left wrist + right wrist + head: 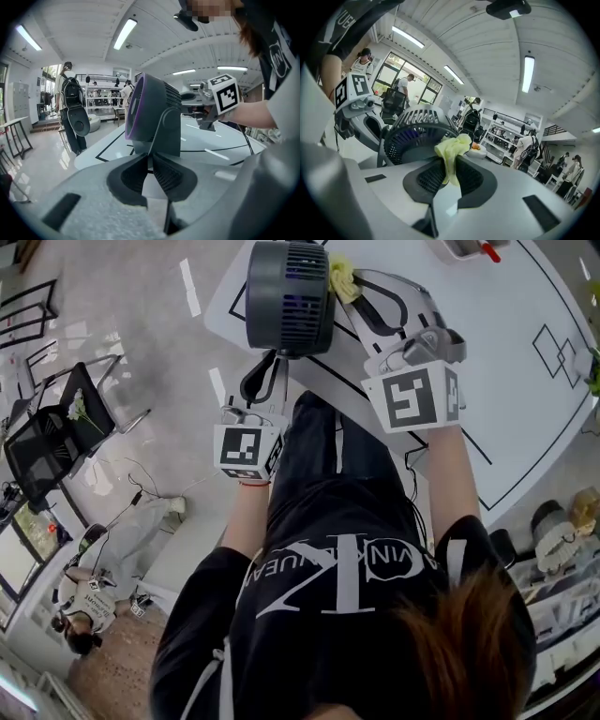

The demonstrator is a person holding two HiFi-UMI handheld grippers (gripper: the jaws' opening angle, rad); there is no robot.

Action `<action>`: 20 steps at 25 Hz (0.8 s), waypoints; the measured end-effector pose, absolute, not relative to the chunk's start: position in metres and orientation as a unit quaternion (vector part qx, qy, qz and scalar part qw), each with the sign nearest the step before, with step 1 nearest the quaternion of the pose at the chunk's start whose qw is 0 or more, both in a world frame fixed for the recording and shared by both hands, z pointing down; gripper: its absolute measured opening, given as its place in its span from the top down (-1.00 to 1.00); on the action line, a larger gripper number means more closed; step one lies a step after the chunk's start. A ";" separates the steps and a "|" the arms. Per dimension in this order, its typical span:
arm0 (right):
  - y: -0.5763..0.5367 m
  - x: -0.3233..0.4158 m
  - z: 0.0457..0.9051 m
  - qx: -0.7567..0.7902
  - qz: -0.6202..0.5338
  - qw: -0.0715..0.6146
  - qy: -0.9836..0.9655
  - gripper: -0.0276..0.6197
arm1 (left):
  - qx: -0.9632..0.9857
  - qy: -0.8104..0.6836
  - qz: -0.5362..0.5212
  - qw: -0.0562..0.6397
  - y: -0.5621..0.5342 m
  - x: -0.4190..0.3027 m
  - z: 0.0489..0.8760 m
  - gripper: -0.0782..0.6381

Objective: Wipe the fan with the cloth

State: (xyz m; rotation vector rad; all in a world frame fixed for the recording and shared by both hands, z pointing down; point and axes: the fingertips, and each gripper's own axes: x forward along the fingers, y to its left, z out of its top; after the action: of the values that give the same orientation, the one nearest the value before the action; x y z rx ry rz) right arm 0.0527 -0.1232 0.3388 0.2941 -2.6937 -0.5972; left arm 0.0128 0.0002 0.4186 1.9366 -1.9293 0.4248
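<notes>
A dark grey drum-shaped fan (288,296) stands near the rounded edge of the white table (506,399). My left gripper (272,360) reaches in from below and is shut on the fan's thin stand arm (158,133); the fan's body (157,117) rises just past the jaws. My right gripper (351,285) is shut on a pale yellow cloth (340,277). The cloth (452,150) bunches out of the jaws and rests against the rim of the fan's grille (412,133). The left gripper (355,101) shows beyond the fan in the right gripper view.
Black lines mark the tabletop. A tray with a red-handled item (473,249) sits at the far edge. A black chair (52,432) stands on the floor to the left, and shoes (562,531) lie to the right. People stand in the background (70,108).
</notes>
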 end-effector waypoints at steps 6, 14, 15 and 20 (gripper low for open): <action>-0.140 0.035 0.363 0.092 -0.195 0.192 -0.957 0.73 | 0.681 -0.693 0.144 0.189 0.001 0.013 0.419 0.66; -0.136 0.027 0.394 0.074 -0.182 0.218 -0.956 0.73 | 0.677 -0.698 0.140 0.185 0.000 0.013 0.419 0.66; -0.134 0.027 0.397 0.073 -0.181 0.222 -0.955 0.73 | 0.677 -0.699 0.141 0.185 0.001 0.013 0.419 0.66; -0.121 0.029 0.405 0.066 -0.172 0.246 -0.952 0.73 | 0.675 -0.700 0.142 0.184 0.001 0.012 0.418 0.66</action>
State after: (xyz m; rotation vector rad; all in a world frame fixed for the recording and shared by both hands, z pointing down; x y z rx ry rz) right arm 0.0295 -0.1209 0.4054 0.1793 -2.5973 -0.4685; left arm 0.0116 0.0011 0.4180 1.9044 -1.9723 0.4017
